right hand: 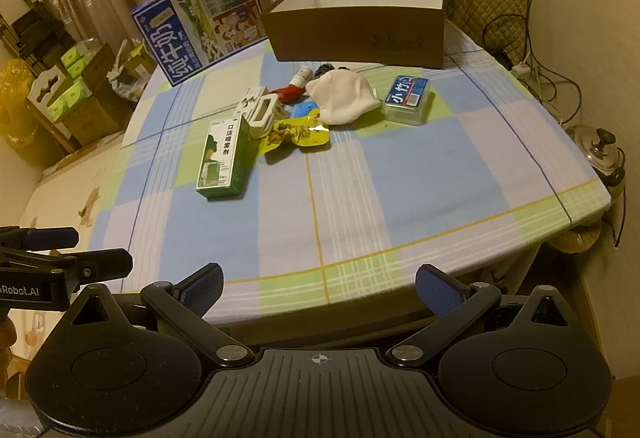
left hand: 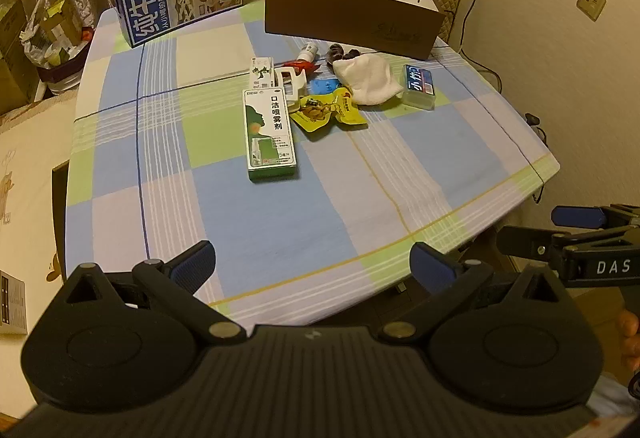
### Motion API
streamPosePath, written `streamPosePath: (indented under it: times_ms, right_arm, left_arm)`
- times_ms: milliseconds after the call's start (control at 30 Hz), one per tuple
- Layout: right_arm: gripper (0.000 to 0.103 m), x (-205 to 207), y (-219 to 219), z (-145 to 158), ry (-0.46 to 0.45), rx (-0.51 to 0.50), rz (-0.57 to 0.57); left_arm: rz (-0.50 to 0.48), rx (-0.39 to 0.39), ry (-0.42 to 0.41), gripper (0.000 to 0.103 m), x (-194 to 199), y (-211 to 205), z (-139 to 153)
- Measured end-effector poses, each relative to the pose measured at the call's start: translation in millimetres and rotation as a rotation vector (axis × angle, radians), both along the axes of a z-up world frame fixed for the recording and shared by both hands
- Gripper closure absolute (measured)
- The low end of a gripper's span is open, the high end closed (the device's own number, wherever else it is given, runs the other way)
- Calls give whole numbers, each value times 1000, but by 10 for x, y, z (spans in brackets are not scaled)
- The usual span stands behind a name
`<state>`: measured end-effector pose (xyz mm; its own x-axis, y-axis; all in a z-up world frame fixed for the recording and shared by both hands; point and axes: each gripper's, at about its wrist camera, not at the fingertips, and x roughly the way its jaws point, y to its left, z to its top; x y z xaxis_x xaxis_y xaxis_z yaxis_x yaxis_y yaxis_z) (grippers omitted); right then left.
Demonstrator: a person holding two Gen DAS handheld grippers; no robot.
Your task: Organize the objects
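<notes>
On the table [left hand: 280, 222], the open brown box [left hand: 352, 18] at the far edge looks like the place for the small clutter heaped just in front of it, so the sound start is the nearest, squarest piece, the green spray carton [left hand: 271, 132]. Both the left gripper [left hand: 312, 262] and the right gripper [right hand: 319, 284] hover back at the near edge, jaws spread wide and empty. I would close across the carton's narrow sides, clear of the yellow snack packet [left hand: 326, 110] beside it.
</notes>
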<state>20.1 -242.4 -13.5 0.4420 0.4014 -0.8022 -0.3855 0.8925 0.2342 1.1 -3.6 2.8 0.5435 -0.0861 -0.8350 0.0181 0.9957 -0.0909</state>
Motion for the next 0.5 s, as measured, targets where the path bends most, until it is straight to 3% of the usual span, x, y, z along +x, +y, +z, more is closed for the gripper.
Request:
streamPosePath:
  times_ms: [500]
  right_arm:
    - [3, -11, 2, 11, -3, 2, -4]
  left_arm:
    - [-8, 2, -2, 1, 12, -5, 9]
